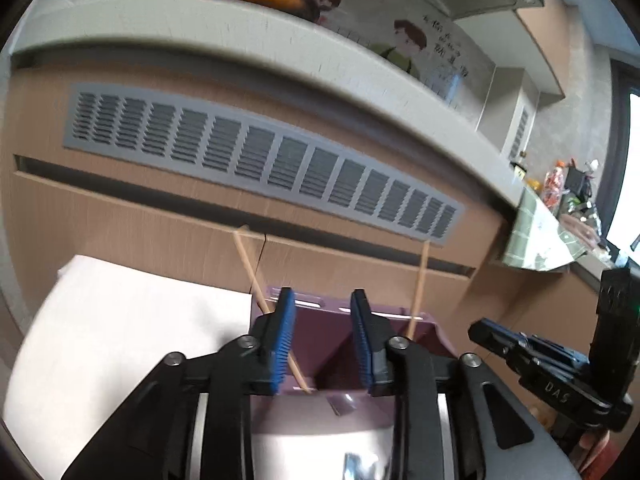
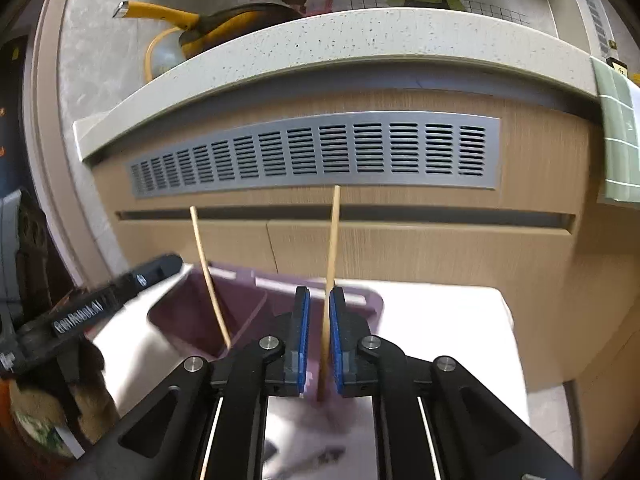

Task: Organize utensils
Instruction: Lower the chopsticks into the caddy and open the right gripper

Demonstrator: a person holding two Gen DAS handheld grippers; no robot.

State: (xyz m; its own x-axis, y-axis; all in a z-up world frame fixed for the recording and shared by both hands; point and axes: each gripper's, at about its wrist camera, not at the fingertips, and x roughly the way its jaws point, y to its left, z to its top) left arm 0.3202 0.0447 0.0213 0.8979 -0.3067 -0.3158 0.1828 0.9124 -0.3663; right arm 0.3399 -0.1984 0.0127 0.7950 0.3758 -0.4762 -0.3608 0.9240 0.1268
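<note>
- Left wrist view: left tongs (image 1: 324,340) stood open, pads well apart, gripping nothing, above the purple holder (image 1: 424,322) on the white worktop (image 1: 140,320).
- Left chopstick (image 1: 250,264) leaned in the holder; middle hidden behind the left pad, lower end back in sight between the pads.
- Right chopstick (image 1: 419,280) stood in the holder's far right compartment, foot hidden by the wall.
- Right tongs (image 1: 486,330) seen side-on at the right edge, gap not readable there.
- Holder's near part blurred and cut off by the tongs' frame; cabinet with vent grille (image 1: 256,156) close behind.
- Right wrist view: right tongs (image 2: 319,320) stood narrowly parted, right chopstick upright between the pads, beside the right pad with a gap on the left, not clamped.
- Chopstick's foot lost in blur below.
- Left chopstick curved up from the left compartment; left tongs blurred at the left edge.
- Bare worktop lay right of the holder.
</note>
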